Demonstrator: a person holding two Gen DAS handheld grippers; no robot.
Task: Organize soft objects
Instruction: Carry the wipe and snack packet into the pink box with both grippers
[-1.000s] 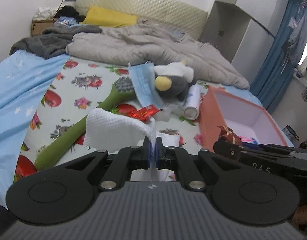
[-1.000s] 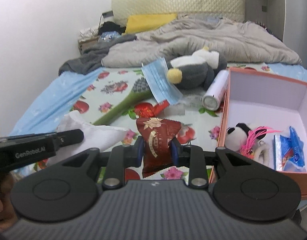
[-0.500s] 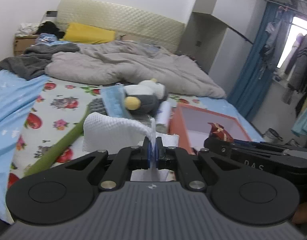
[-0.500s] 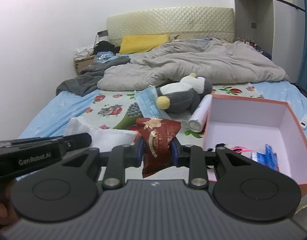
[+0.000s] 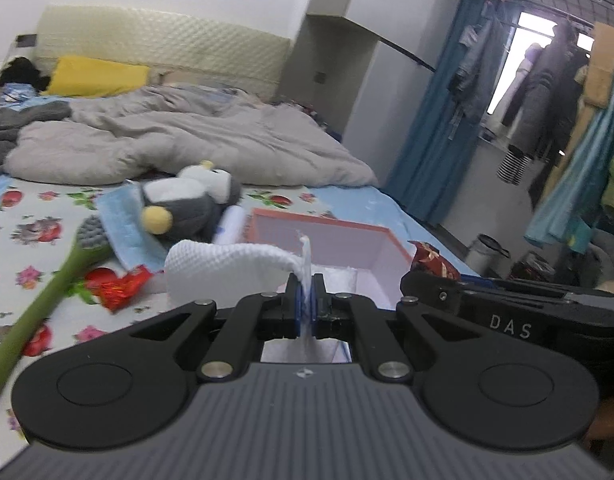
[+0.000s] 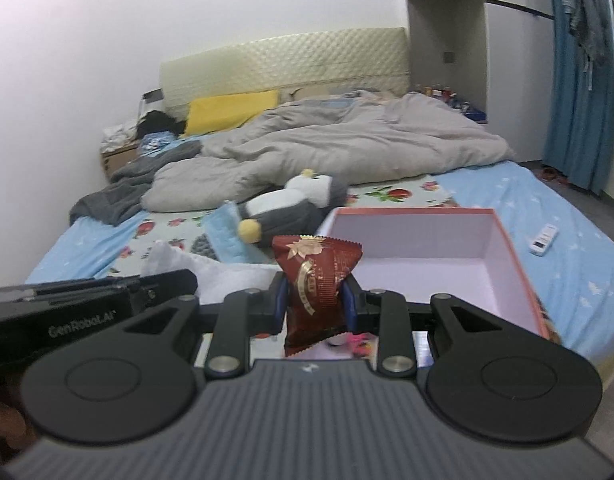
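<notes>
White cloth [image 5: 227,266] pinched in left gripper [image 5: 305,300], jaws nearly together on its edge. Red snack packet [image 6: 317,284] clamped upright betw. right gripper [image 6: 315,300] jaws, w/ orange box [image 6: 519,268] just beyond on bed [image 6: 567,248].

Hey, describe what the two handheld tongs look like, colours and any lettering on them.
Both tongs, left and right, are matte black with a ribbed grey body, two round black discs, silver pivot screws and blue pads. Seen from the side, the left one reads "GenRobot.AI", the right one "DAS". No cables or sleeves show.
</notes>
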